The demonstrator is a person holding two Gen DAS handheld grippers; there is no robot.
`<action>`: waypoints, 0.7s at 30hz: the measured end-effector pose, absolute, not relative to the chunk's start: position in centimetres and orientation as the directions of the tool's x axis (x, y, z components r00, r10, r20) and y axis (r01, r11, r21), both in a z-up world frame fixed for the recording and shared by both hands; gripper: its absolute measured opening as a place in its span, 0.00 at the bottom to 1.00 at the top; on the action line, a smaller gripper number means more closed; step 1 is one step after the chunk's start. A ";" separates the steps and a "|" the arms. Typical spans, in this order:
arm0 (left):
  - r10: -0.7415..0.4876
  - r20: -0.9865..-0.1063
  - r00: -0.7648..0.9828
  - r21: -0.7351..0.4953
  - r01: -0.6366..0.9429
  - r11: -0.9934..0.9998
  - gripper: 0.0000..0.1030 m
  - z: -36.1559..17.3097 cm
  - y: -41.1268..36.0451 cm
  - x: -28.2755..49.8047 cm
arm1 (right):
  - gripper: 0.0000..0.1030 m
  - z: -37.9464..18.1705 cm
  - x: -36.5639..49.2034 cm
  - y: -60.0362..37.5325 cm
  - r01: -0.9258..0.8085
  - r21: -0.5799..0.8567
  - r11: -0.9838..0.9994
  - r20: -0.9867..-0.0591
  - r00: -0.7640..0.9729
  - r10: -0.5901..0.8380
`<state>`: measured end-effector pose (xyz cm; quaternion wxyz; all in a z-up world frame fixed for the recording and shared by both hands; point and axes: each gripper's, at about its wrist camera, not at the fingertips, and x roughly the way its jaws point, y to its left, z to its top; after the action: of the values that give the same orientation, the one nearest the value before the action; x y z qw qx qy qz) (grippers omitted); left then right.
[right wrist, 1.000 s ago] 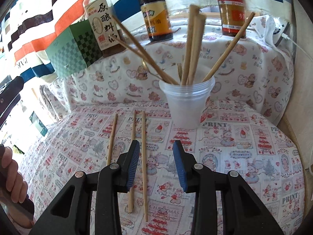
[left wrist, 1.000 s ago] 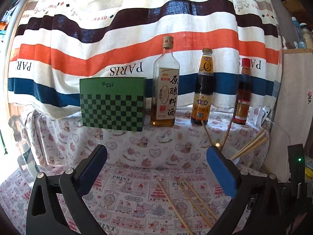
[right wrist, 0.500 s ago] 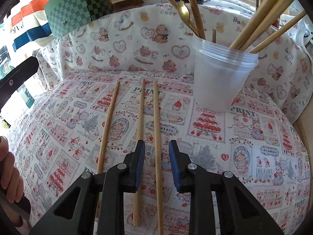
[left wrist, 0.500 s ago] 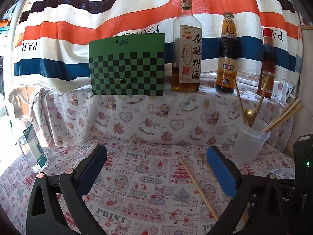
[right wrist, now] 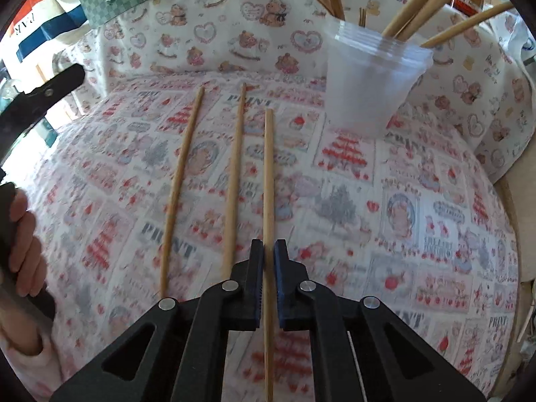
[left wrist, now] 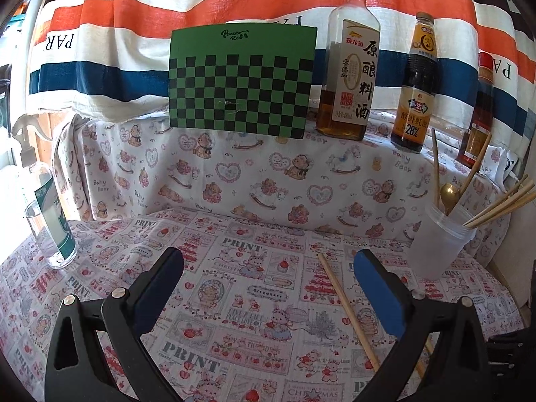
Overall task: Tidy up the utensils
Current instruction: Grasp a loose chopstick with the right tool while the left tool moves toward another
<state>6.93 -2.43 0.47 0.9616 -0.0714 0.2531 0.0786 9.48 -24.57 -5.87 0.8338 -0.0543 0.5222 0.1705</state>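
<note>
Now lowered and just closed, right gripper [right wrist: 268,251] fingers pinching rightmost chopstick [right wrist: 268,174]; left gripper [left wrist: 268,268] spread, empty; ready to lift toward cup [right wrist: 368,80].

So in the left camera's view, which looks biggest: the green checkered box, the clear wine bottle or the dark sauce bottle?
1. Green checkered box
2. Clear wine bottle
3. Dark sauce bottle
All stand on one ledge, so nearness hardly skews this.
</note>
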 end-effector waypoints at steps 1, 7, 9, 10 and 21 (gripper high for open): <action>0.109 -0.505 0.857 -0.108 -0.188 0.976 0.98 0.4 -2.2 7.0 | 0.07 -5.3 9.2 -24.8 -0.352 0.119 0.929 -0.887 0.383 0.259; 0.004 -0.524 0.852 -0.172 -0.111 0.979 0.98 0.7 -1.5 7.3 | 0.29 -2.8 8.5 -25.6 -0.308 0.041 0.951 -0.784 0.580 0.221; 0.038 -0.514 0.857 -0.127 -0.120 0.985 0.98 0.7 -1.8 7.2 | 0.29 -3.4 9.5 -25.4 -0.313 0.062 0.948 -0.800 0.552 0.235; 0.057 -0.511 0.858 -0.099 -0.125 0.987 0.98 0.6 -2.0 7.3 | 0.29 -3.7 10.0 -25.4 -0.308 0.078 0.948 -0.806 0.541 0.241; 0.132 -0.585 0.800 -0.044 -0.194 0.980 0.98 -1.8 -0.7 9.6 | 0.24 -5.5 17.0 -22.5 -0.256 0.069 0.964 -0.850 0.491 0.191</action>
<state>9.61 -0.67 -1.82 0.9473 -0.0508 0.3044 0.0859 17.01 -22.49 -5.52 0.8627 -0.0335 0.4878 0.1296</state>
